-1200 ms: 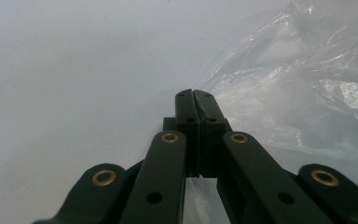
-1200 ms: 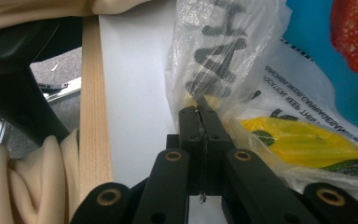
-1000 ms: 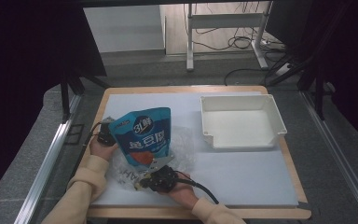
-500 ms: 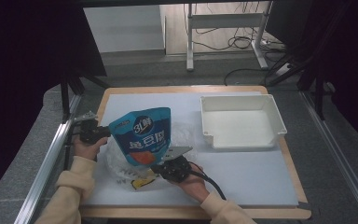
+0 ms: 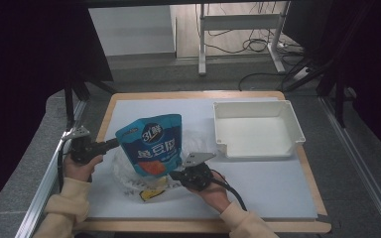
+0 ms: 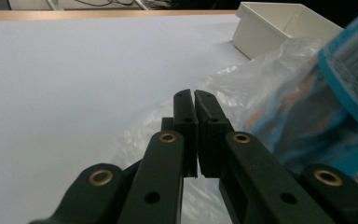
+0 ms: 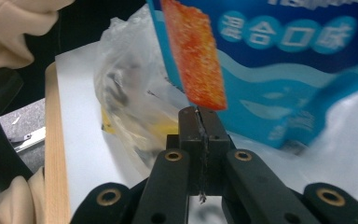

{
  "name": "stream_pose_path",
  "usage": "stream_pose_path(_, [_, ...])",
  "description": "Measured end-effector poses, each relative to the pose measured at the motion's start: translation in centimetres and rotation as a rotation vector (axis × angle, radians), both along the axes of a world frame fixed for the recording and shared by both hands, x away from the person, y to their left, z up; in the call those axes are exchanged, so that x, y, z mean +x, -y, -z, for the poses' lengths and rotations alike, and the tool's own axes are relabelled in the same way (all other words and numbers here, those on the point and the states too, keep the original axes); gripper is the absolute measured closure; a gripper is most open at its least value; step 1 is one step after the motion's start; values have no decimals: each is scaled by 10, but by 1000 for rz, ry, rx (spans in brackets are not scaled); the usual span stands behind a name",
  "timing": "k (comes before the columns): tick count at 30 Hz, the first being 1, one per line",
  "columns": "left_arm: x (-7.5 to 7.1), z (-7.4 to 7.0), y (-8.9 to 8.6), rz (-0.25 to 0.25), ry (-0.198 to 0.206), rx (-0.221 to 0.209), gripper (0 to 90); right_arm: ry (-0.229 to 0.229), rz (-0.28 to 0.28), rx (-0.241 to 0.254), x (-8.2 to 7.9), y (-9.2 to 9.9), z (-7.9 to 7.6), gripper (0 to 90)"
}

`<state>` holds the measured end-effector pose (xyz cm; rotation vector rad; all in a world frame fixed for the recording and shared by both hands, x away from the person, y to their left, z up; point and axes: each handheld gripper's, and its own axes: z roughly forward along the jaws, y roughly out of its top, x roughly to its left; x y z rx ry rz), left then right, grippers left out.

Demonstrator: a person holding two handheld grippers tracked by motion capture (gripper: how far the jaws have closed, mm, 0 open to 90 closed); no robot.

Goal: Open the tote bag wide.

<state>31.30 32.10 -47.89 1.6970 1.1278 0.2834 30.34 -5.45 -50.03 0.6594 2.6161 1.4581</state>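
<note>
A blue printed pouch (image 5: 151,144) stands upright inside a crumpled clear plastic bag (image 5: 126,174), which also holds a yellow packet (image 5: 151,194). At the pouch's left edge my left gripper (image 5: 115,144) is shut, pinching the bag's film. My right gripper (image 5: 174,174) is shut on the film at the pouch's lower right. In the left gripper view the shut left gripper (image 6: 194,95) meets the bag (image 6: 261,70), with the pouch (image 6: 349,60) to its right. In the right gripper view a thin film sits between the jaws of the right gripper (image 7: 199,112), below the pouch (image 7: 284,70).
An empty white tray (image 5: 258,106) sits at the back right of the white mat (image 5: 278,188), which lies on a wooden board. The tray's corner (image 6: 261,23) also appears in the left gripper view. A cream sleeve (image 7: 18,23) is at the top left of the right gripper view.
My left hand has drawn leftward and up. My right hand has shifted right and away from the table's front edge. The bag's film is spread wider, and the pouch stays upright.
</note>
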Motion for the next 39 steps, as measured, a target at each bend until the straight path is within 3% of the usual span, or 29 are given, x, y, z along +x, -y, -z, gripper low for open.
stream_pose_path(3, [-11,2,0,2,0,-1,881,-1,19,0,2,7,-1,888])
stream_pose_path(11, [-40,4,7,11,32,60,873,15,63,11,6,27,-6,888])
stream_pose_path(16, [-57,10,10,18,28,65,864,24,88,14,9,40,-9,886])
stream_pose_path(23, [-75,20,11,-15,28,103,801,22,112,10,14,54,-10,869])
stream_pose_path(28, [-80,23,15,-17,36,133,722,16,126,1,18,61,-8,848])
stream_pose_path(31, [-81,24,17,-25,39,136,625,17,129,-6,19,63,-8,799])
stream_pose_path(39, [-81,26,20,-78,45,187,356,34,122,24,20,64,-14,531])
